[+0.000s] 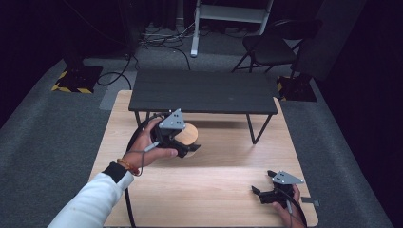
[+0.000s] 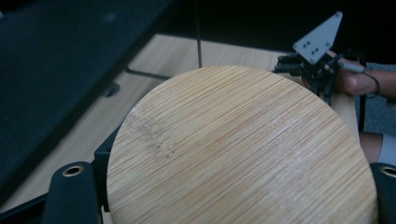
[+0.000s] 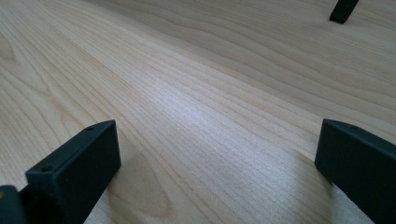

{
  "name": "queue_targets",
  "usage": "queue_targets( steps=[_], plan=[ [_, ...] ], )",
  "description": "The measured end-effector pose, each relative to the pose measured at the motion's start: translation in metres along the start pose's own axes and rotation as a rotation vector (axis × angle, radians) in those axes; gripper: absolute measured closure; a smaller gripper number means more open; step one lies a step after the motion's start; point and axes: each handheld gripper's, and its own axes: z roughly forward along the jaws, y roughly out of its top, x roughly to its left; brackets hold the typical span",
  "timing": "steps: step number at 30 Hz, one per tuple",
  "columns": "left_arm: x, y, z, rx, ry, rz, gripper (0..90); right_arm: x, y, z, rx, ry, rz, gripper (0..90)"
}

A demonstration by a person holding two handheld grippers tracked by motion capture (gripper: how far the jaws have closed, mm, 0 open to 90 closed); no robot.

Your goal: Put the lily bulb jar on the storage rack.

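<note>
Just in front of the black shelf (image 1: 203, 91), the left claw (image 1: 183, 148) grips a round bamboo lid (image 1: 186, 135) between its jaws, above the desk (image 1: 214, 190). Near the desk's right corner, the right claw (image 1: 263, 183) rests spread apart, grasping nothing.

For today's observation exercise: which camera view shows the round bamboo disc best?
The left gripper view: the disc sits close between the left gripper's jaws, grain clear. The high view shows it small, partly behind the left gripper. The right gripper view looks across table.
</note>
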Motion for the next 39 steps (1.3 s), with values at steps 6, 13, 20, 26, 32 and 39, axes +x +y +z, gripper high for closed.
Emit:
queue_targets(
  steps=[6, 13, 20, 26, 32, 39],
  plan=[
    [0.025, 0.026, 0.001, -0.02, -0.012, -0.011, 25.8, 0.0, 0.0, 0.0, 0.0, 0.0, 0.0, 0.0],
    [0.054, 0.051, 0.01, -0.009, 0.001, -0.015, 25.8, 0.0, 0.0, 0.0, 0.0, -0.001, 0.0, 0.0],
    [0.081, 0.071, 0.026, 0.006, 0.038, -0.008, 25.7, 0.0, 0.0, 0.0, 0.001, -0.001, 0.0, 0.0],
    [0.105, 0.077, 0.041, 0.01, 0.062, -0.028, 25.7, 0.001, 0.0, 0.0, 0.001, -0.001, 0.0, 0.0],
    [0.123, 0.08, 0.059, 0.043, 0.077, -0.04, 25.7, 0.001, 0.0, 0.0, 0.001, -0.001, 0.001, 0.0],
    [0.133, 0.075, 0.075, 0.067, 0.08, -0.048, 25.7, 0.001, 0.0, 0.0, 0.001, -0.001, 0.001, 0.0]
  ],
)
